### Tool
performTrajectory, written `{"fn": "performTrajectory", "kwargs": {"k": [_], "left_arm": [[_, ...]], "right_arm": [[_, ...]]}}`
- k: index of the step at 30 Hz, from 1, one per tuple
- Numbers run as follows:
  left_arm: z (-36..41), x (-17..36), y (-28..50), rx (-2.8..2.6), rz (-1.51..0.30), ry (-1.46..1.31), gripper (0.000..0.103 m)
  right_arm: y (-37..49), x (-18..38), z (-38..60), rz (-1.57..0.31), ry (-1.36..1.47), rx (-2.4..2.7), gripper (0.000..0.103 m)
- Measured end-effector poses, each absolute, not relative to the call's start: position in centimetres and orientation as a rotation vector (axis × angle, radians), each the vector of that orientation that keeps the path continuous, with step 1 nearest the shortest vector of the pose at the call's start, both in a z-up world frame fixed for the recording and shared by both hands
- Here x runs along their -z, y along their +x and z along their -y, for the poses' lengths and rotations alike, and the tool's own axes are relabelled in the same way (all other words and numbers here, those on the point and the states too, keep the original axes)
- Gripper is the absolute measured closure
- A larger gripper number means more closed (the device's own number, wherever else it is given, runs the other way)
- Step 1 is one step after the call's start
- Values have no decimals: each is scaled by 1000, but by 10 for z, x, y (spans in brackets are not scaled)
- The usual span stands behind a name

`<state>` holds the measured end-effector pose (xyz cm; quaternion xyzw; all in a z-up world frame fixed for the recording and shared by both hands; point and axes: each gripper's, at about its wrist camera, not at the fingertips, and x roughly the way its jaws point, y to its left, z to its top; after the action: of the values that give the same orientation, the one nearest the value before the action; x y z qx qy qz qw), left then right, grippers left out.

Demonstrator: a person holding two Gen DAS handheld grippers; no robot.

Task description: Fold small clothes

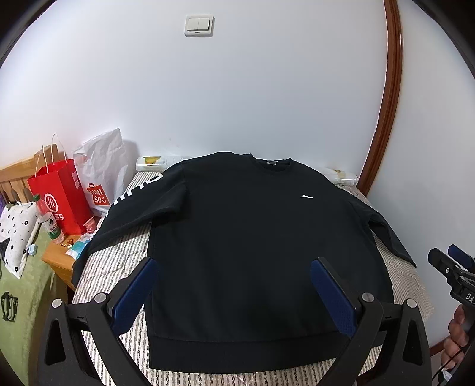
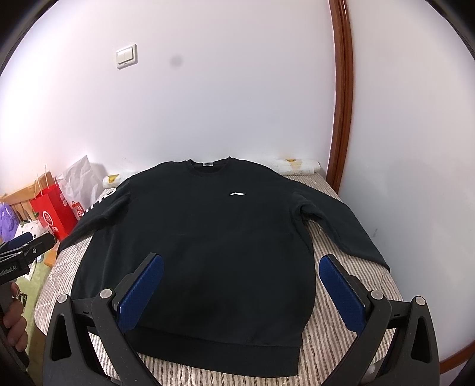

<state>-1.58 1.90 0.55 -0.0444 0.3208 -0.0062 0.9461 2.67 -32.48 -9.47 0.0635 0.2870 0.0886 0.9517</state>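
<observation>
A black sweatshirt (image 1: pixel 255 237) lay spread flat, front up, on a striped mattress (image 1: pixel 118 261), its collar toward the white wall (image 1: pixel 237 89) and its ribbed hem nearest the cameras. Both sleeves were stretched out to the sides; the one on the left of the view carried white lettering and ran toward the mattress edge. A small white logo (image 1: pixel 307 196) showed on the chest.

The left gripper (image 1: pixel 234 267) hovered above the lower part of the sweatshirt with its blue-padded fingers (image 1: pixel 133 294) spread wide — nothing between them. The right gripper (image 2: pixel 242 264) hung likewise over the hem area, jaws wide apart and holding nothing; one pad stood over the dark cloth, the other over bare striped mattress beside the garment's side edge.

To the left, a red paper bag (image 1: pixel 62 193) and a white shopping bag (image 1: pixel 104 169) stood on a wooden bedside table (image 1: pixel 56 255) with a small bottle (image 1: pixel 52 222). A light switch (image 1: pixel 199 25) sat high on the wall.
</observation>
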Motion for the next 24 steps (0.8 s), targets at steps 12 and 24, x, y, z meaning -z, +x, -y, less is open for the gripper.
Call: {"fn": "performTrajectory", "kwargs": {"k": [12,24], "left_arm": [[-18,-7,-20,23,-636,-83,0],[-18,-7,-21,23,-628,-84,0]], "right_arm": [[30,93,322,-585,125,-179,0],[28,94,323,-584,139,-186,0]]}}
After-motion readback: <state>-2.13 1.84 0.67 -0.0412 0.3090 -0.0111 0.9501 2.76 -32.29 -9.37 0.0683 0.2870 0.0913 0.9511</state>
